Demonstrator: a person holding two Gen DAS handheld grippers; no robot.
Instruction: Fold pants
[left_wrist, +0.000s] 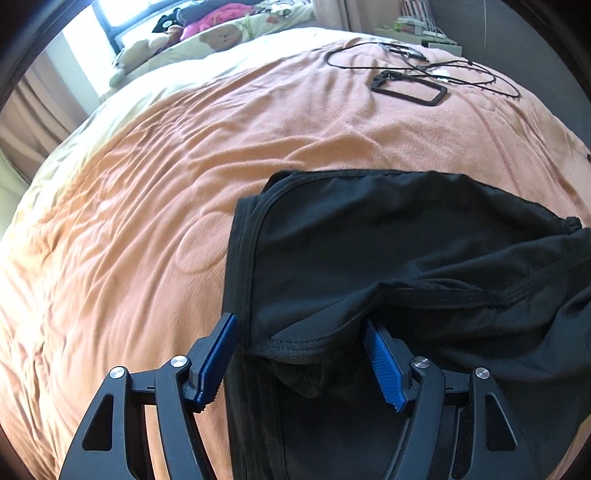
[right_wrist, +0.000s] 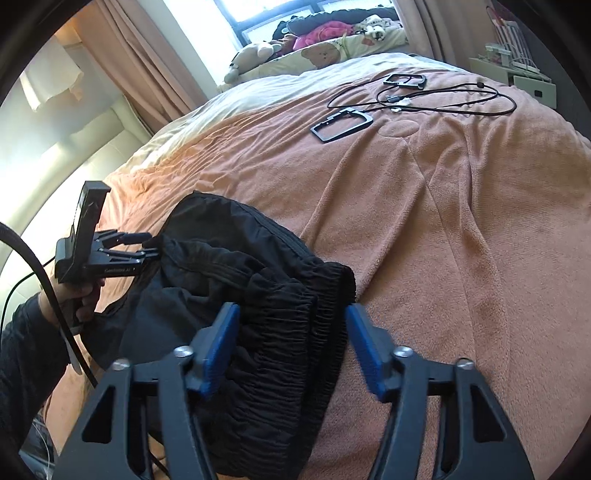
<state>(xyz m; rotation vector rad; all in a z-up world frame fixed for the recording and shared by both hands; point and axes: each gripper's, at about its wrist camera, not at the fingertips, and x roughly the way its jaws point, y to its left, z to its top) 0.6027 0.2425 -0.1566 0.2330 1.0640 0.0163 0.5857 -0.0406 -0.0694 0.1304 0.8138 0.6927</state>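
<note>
Black pants (left_wrist: 388, 251) lie folded over in a bunched heap on the orange blanket (left_wrist: 147, 221) of a bed. My left gripper (left_wrist: 299, 325) is open, its blue pads on either side of a hem corner of the pants. In the right wrist view the pants (right_wrist: 229, 266) show their gathered elastic waistband (right_wrist: 295, 332). My right gripper (right_wrist: 291, 314) is open and straddles that waistband. The left gripper (right_wrist: 147, 243) also shows there, at the pants' far left edge.
Black cables (right_wrist: 443, 96) and two black rectangular frames (right_wrist: 341, 125) lie on the blanket at the far side. Stuffed toys and pillows (right_wrist: 314, 48) sit by the window at the bed's head. A small shelf (right_wrist: 524, 74) stands at the far right.
</note>
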